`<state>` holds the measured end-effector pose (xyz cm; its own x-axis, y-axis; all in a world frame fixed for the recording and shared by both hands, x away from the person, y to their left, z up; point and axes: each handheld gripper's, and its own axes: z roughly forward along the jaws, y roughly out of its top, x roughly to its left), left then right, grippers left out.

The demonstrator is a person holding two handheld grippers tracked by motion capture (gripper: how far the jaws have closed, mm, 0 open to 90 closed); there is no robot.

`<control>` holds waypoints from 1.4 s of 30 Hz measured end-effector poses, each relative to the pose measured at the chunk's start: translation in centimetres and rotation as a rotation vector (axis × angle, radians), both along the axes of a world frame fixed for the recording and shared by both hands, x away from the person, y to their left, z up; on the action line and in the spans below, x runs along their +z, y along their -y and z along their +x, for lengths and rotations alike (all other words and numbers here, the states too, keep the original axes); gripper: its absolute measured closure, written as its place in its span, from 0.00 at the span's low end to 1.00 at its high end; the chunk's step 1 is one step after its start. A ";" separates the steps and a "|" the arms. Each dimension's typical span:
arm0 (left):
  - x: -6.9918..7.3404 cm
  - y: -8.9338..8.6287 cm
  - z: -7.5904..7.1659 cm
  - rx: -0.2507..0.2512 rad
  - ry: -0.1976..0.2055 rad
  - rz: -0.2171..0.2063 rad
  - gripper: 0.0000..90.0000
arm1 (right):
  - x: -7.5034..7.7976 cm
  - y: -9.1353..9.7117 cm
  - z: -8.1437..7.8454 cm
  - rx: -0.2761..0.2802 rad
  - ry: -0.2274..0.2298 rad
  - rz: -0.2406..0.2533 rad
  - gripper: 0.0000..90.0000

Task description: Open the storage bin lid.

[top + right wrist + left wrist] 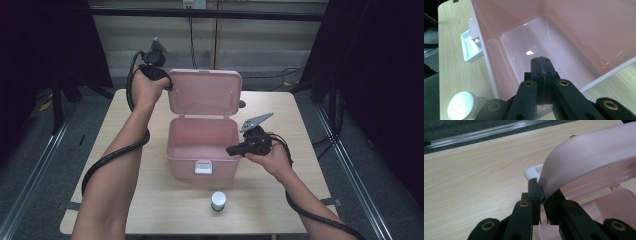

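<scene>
Between the left jaws, lid [584,160] edge

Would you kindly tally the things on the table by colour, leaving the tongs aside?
Pink: 1, the open box with its lid raised
White: 1, the small white-capped jar in front of the box
Total: 2

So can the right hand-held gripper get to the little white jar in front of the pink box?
Probably yes. The right hand-held gripper hovers over the pink box, and the jar stands on bare table with nothing between them.
</scene>
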<state>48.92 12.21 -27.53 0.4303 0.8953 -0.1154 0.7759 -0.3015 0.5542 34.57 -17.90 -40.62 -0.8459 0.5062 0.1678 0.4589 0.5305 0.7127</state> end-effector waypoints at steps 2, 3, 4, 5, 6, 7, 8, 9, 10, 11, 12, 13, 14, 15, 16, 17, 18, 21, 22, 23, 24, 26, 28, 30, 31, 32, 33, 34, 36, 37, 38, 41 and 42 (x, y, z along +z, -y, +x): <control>-0.1 0.0 0.1 0.002 0.001 -0.005 0.94 | 0.0 0.0 0.0 -0.003 -0.002 -0.002 1.00; -0.2 0.0 0.3 0.002 0.005 -0.005 0.94 | 0.0 -0.1 -0.1 -0.003 0.000 -0.006 1.00; -0.2 0.0 0.3 0.002 0.005 -0.005 0.94 | 0.0 -0.1 -0.1 -0.003 0.000 -0.006 1.00; -0.3 0.0 0.3 0.007 0.003 -0.008 0.94 | 0.1 -0.1 -0.1 -0.001 0.003 -0.010 1.00; -0.3 -0.1 0.4 0.008 0.006 -0.011 0.94 | 0.0 -0.2 -0.1 -0.001 0.003 -0.009 1.00; -0.4 -0.1 0.5 0.005 0.009 -0.009 0.94 | 0.0 -0.2 -0.1 0.001 0.004 -0.008 1.00; -0.5 0.0 0.6 0.006 0.010 -0.009 0.94 | 0.0 -0.2 -0.1 0.002 0.006 -0.008 1.00; -0.5 0.0 0.6 0.008 0.011 -0.010 0.95 | 0.0 -0.1 -0.1 -0.001 0.004 -0.010 1.00; -0.6 0.0 0.7 0.009 0.015 -0.010 0.95 | 0.0 -0.1 -0.1 -0.001 0.005 -0.010 1.00; -0.6 0.0 0.7 0.009 0.015 -0.010 0.95 | 0.0 -0.2 -0.1 0.000 0.007 -0.011 1.00; -0.6 0.1 0.8 0.008 0.012 -0.004 0.95 | 0.0 -0.2 -0.1 -0.001 0.006 -0.011 1.00; -0.7 0.1 0.9 0.006 0.015 -0.004 0.95 | 0.0 -0.2 -0.1 0.001 0.008 -0.009 1.00; -0.7 0.1 0.9 0.011 0.014 -0.009 0.95 | 0.0 -0.2 -0.1 0.004 0.007 -0.011 1.00; -0.8 0.0 1.0 0.008 0.015 -0.006 0.95 | 0.1 -0.2 -0.1 0.003 0.005 -0.013 1.00; -0.8 0.0 1.1 0.006 0.014 -0.006 0.95 | 0.0 -0.2 -0.1 0.002 0.006 -0.012 1.00; -0.9 0.0 1.1 0.007 0.016 -0.006 0.95 | 0.0 -0.2 -0.1 0.000 0.006 -0.012 1.00; -1.0 0.0 1.2 0.013 0.018 -0.014 0.95 | 0.0 -0.2 -0.1 -0.001 0.004 -0.011 1.00; -1.2 0.0 1.4 0.022 0.016 -0.028 0.95 | 0.0 -0.2 -0.1 0.002 0.011 -0.014 1.00; -1.2 -0.1 1.5 0.020 0.014 -0.028 0.95 | 0.0 -0.2 -0.1 0.001 0.013 -0.015 1.00; -1.2 -0.1 1.5 0.020 0.014 -0.028 0.95 | 0.0 -0.2 -0.1 0.001 0.010 -0.015 1.00; -1.3 -0.1 1.6 0.022 0.014 -0.031 0.95 | 0.0 -0.2 -0.1 0.001 0.011 -0.014 1.00; -1.4 -0.1 1.7 0.029 0.015 -0.037 0.95 | 0.0 -0.2 -0.1 -0.002 0.011 -0.014 1.00; -1.5 -0.1 1.9 0.028 0.016 -0.037 0.95 | 0.0 -0.2 -0.1 -0.002 0.009 -0.014 1.00; -1.7 0.0 2.0 0.030 0.014 -0.040 0.95 | 0.0 -0.2 -0.1 0.002 0.011 -0.016 1.00; -1.8 0.0 2.1 0.031 0.018 -0.041 0.95 | 0.0 -0.2 -0.1 0.001 0.010 -0.016 1.00; -1.9 0.0 2.2 0.034 0.017 -0.046 0.95 | 0.0 -0.2 -0.1 0.002 0.012 -0.014 1.00; -2.1 -0.1 2.4 0.035 0.015 -0.053 0.95 | 0.0 -0.2 -0.1 0.002 0.011 -0.014 1.00; -2.1 -0.1 2.4 0.035 0.015 -0.053 0.95 | 0.0 -0.2 -0.1 0.002 0.011 -0.014 1.00; -2.3 -0.2 2.5 0.039 0.011 -0.060 0.95 | 0.0 -0.1 -0.1 0.001 0.003 -0.008 1.00; -2.4 -0.2 2.6 0.038 0.009 -0.062 0.95 | 0.0 -0.1 -0.1 0.001 0.003 -0.007 1.00; -2.5 -0.2 2.7 0.041 0.008 -0.067 0.95 | 0.0 -0.1 -0.1 0.004 0.001 -0.007 1.00; -2.6 -0.2 2.9 0.040 0.001 -0.068 0.95 | 0.0 -0.1 -0.1 0.006 0.003 -0.008 1.00; -2.7 -0.2 3.0 0.042 0.002 -0.070 0.95 | 0.0 -0.1 -0.1 0.006 0.001 -0.007 1.00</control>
